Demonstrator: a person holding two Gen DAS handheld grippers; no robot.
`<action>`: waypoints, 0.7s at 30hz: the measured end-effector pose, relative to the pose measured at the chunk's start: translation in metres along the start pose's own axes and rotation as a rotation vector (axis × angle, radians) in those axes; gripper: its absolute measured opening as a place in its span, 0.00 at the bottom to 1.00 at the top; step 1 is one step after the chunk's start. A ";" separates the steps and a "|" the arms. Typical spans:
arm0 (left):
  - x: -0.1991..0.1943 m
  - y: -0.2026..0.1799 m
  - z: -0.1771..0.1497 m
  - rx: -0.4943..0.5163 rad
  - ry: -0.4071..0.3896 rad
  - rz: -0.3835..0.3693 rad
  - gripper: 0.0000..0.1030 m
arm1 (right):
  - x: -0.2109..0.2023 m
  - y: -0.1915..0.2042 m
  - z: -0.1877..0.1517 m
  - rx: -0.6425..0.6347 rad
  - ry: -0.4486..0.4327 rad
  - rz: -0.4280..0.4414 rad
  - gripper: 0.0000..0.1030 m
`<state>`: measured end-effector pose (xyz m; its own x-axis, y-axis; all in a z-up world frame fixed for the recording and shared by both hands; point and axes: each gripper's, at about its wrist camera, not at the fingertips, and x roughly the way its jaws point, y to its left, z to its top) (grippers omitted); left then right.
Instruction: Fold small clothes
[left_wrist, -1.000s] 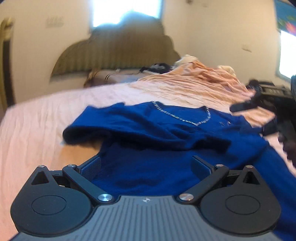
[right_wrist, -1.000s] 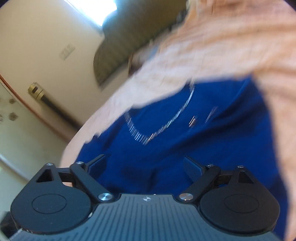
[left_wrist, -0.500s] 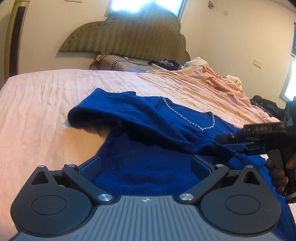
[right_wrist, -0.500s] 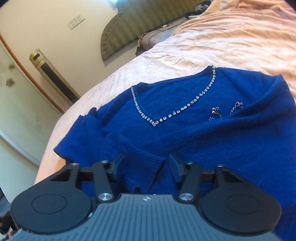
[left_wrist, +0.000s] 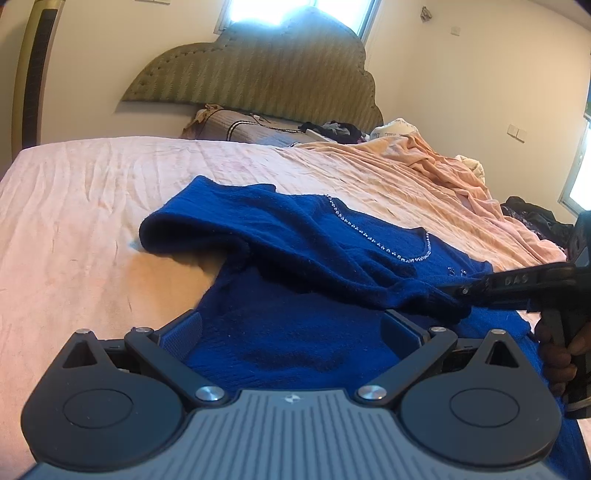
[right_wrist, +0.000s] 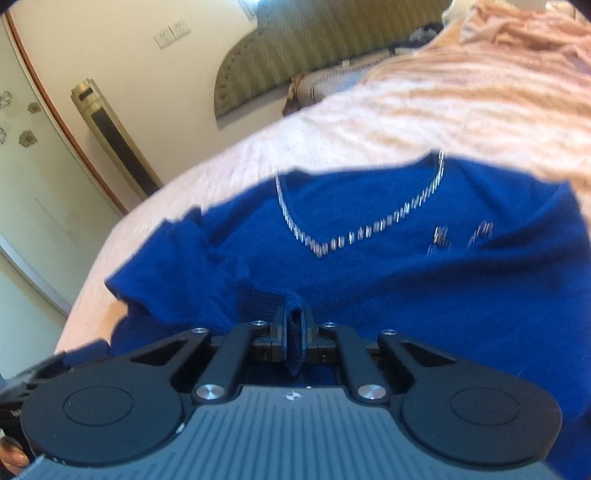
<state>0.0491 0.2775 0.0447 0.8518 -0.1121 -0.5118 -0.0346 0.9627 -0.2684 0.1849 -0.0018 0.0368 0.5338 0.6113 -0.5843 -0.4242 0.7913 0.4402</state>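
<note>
**Right grip on the sleeve cuff, left wide open over the hem**

Around you: a padded headboard (left_wrist: 258, 70) fills the top centre of the left wrist view, with a grey pillow (left_wrist: 240, 127) below it and dark clothes piled to its right. A rumpled peach blanket (left_wrist: 436, 173) runs down the right side of the bed (left_wrist: 74, 192), just beyond the sweater. A tall gold-trimmed tower unit (right_wrist: 114, 136) stands against the wall at the left of the right wrist view. Nothing lies on top of the sweater.

The blue sweater (left_wrist: 295, 317) lies across the middle of the bed, its sparkly V-neckline (right_wrist: 354, 232) facing up, one sleeve folded across the chest.

Your left hand-held gripper (left_wrist: 291, 328) has its jaws spread wide, hovering low over the sweater's lower part with nothing between them.

Your right hand-held gripper (right_wrist: 293, 328) is closed tight on the ribbed sleeve cuff (right_wrist: 293, 339), which is pinched between the two fingers. In the left wrist view it reaches in from the right edge, your hand (left_wrist: 561, 354) wrapped around its handle.
</note>
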 end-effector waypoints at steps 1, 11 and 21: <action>0.000 0.000 0.000 -0.002 0.000 -0.001 1.00 | -0.008 -0.001 0.006 0.011 -0.022 0.017 0.10; 0.000 0.001 0.001 -0.006 -0.001 -0.003 1.00 | -0.094 -0.028 0.063 0.114 -0.138 0.124 0.10; 0.000 0.002 0.000 -0.020 -0.005 -0.009 1.00 | -0.115 -0.116 0.033 0.310 -0.169 -0.032 0.10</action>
<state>0.0486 0.2794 0.0442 0.8545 -0.1198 -0.5054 -0.0372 0.9564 -0.2896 0.1967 -0.1636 0.0756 0.6675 0.5595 -0.4913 -0.1775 0.7604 0.6248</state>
